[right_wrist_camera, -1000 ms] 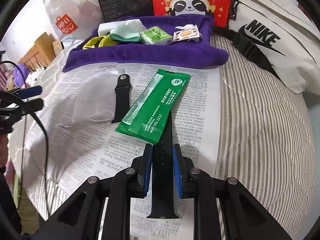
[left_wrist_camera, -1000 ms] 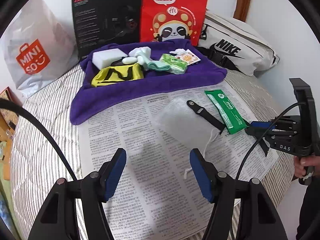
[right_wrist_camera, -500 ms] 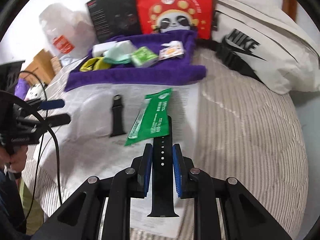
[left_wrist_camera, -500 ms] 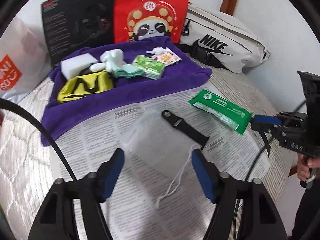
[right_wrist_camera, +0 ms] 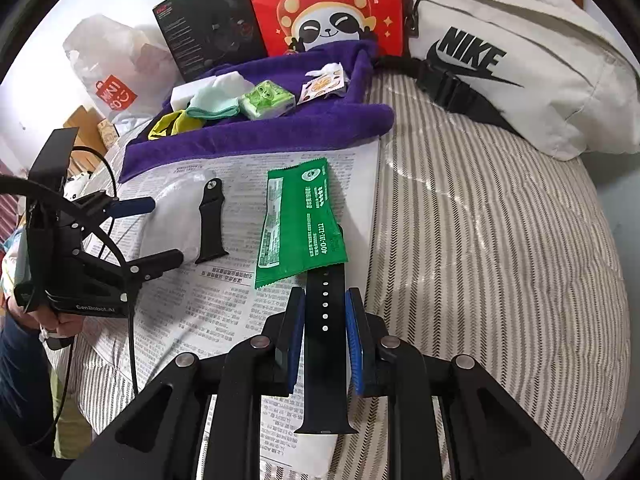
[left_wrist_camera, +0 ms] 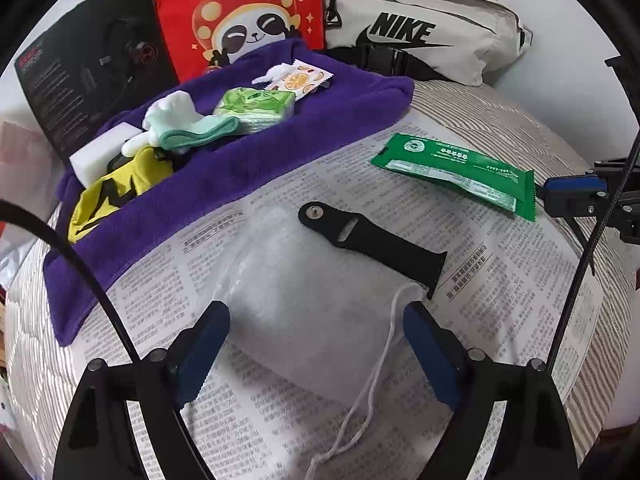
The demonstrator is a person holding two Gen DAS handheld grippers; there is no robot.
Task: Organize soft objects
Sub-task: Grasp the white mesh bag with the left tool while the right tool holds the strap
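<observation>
My left gripper (left_wrist_camera: 316,332) is open, its jaws either side of a translucent white drawstring pouch (left_wrist_camera: 304,300) lying on newspaper (left_wrist_camera: 520,280). A black watch strap half (left_wrist_camera: 372,240) lies on the pouch's far edge. My right gripper (right_wrist_camera: 325,328) is shut on a second black strap (right_wrist_camera: 326,360), whose far end runs under a green packet (right_wrist_camera: 300,220). A purple towel (left_wrist_camera: 248,160) behind holds a white sponge (left_wrist_camera: 100,152), a yellow cloth (left_wrist_camera: 108,196), a mint sock (left_wrist_camera: 188,128), a green tissue pack (left_wrist_camera: 256,108) and a sachet (left_wrist_camera: 300,78).
A black box (left_wrist_camera: 88,64), a red panda bag (left_wrist_camera: 248,12) and a white Nike bag (left_wrist_camera: 420,28) stand behind the towel. A white Miniso bag (right_wrist_camera: 112,80) is at the far left. Striped bedding (right_wrist_camera: 480,240) lies to the right of the newspaper.
My left gripper has moved forward and down, so its open jaws now flank the pouch. My right gripper stays shut on the strap, with the view shifted slightly.
</observation>
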